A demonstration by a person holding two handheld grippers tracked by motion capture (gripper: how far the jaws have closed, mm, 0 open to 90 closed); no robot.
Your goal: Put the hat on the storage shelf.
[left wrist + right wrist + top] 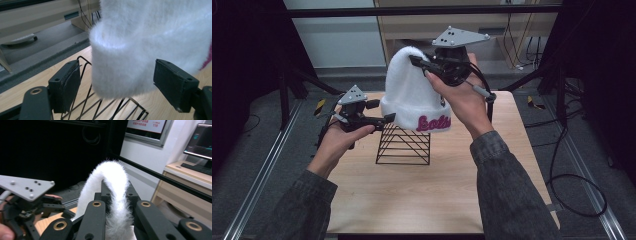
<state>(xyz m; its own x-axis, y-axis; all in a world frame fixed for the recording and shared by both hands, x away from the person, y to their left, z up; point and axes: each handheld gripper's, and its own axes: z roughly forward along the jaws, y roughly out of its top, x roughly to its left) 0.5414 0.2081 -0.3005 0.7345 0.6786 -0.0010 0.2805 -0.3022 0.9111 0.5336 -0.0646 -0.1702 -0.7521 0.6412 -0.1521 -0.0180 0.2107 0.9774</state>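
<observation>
While the right gripper [418,62] pinches the white beanie [412,95] lettered "Bola", left gripper [388,118] gapes around its cuff.

Place: a lab or test room, not a home.
Table: a small wooden table [412,185] stands alone in the middle, on a grey floor [257,150].
Frame: black metal bars [422,11] go around and over the table, and shiny metal rails [259,172] run along the floor beside it.
Wires: black cables [572,185] lie loose on the floor, and more hang behind a light wooden cabinet [492,30].
Tape: bits of yellow and black tape [320,106] are stuck to the floor.
Screens: a computer screen [201,141] and a keyboard [196,168] sit on a desk [190,178] at the side.
Wall: a sign [146,126] with red writing hangs up high.
</observation>
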